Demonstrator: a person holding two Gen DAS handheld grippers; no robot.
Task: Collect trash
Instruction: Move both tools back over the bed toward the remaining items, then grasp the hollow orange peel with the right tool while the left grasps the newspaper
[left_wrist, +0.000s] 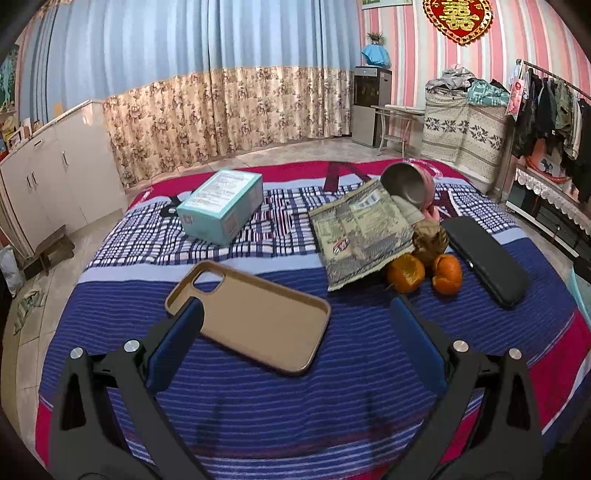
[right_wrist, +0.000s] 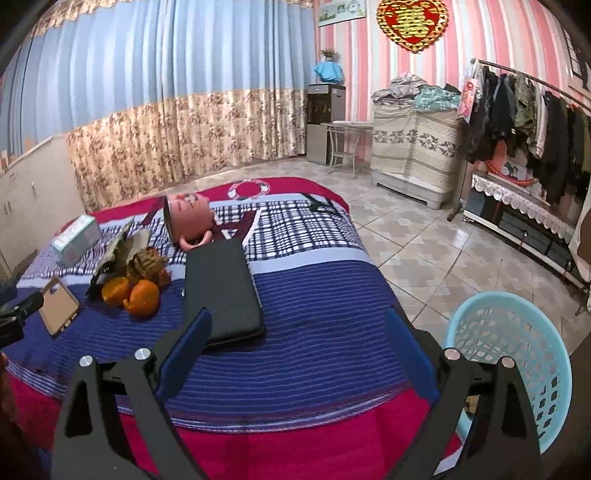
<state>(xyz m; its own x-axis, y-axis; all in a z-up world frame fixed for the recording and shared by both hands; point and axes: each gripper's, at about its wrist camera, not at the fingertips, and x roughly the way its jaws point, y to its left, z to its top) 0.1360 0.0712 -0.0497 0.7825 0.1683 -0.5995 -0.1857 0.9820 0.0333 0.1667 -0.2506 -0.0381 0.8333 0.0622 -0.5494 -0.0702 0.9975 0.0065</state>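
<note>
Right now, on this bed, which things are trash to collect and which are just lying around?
Likely trash job:
orange peels
crumpled brown wrapper
empty printed bag
blue laundry-style basket, probably the bin

Just lying about:
tan phone case
teal box
black case
pink pot, tipped over

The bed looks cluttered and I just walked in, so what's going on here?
A person holds two grippers over the bed, both open and empty: the left gripper hovers by a phone case, the right gripper near a black case. Orange peels, a wrapper and a box lie uncollected; the basket waits beside the bed.
</note>
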